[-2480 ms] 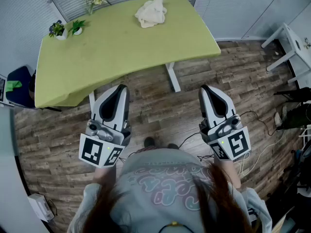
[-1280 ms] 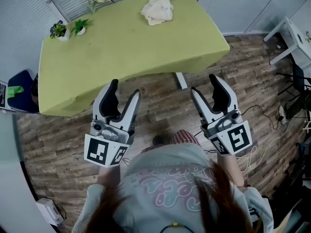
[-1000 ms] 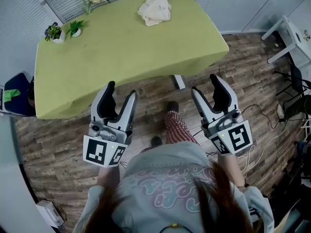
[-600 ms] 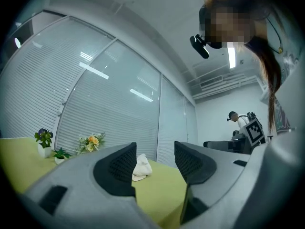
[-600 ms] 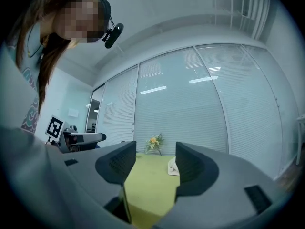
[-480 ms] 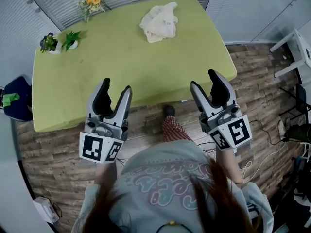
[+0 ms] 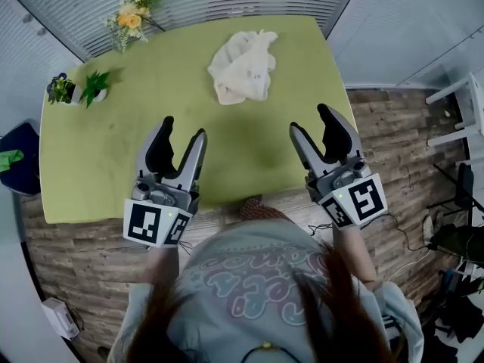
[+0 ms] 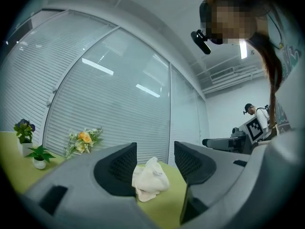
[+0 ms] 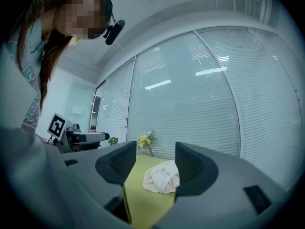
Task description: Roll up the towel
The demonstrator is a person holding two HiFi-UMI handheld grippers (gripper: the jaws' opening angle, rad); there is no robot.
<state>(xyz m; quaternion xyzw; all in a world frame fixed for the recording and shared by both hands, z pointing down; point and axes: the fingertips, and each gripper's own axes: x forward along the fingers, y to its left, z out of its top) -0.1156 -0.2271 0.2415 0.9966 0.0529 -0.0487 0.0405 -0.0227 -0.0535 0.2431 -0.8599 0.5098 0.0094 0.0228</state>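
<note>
Pale grey-blue sweatshirt [image 7: 227,293] with pastel lettering, plus long brown hair [image 7: 336,308] lower frame. The left gripper [image 7: 183,127] and right gripper [image 7: 309,118] are grey, with black-and-white marker cubes.

Soft, crumpled cloth towel [image 7: 242,66] lies on a matt green worktop [image 7: 136,127]; the floor [image 7: 393,142] is wood-look planks.

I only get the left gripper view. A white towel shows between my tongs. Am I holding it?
Observer: No. In the head view the towel lies on the far part of the green table, well ahead of the left tongs, which are open and touch nothing.
Operator: Where are my other tongs?
Observer: The right tongs are over the table's near right part, about level with the left ones. They are open and empty too, with the towel ahead and between the two.
</note>
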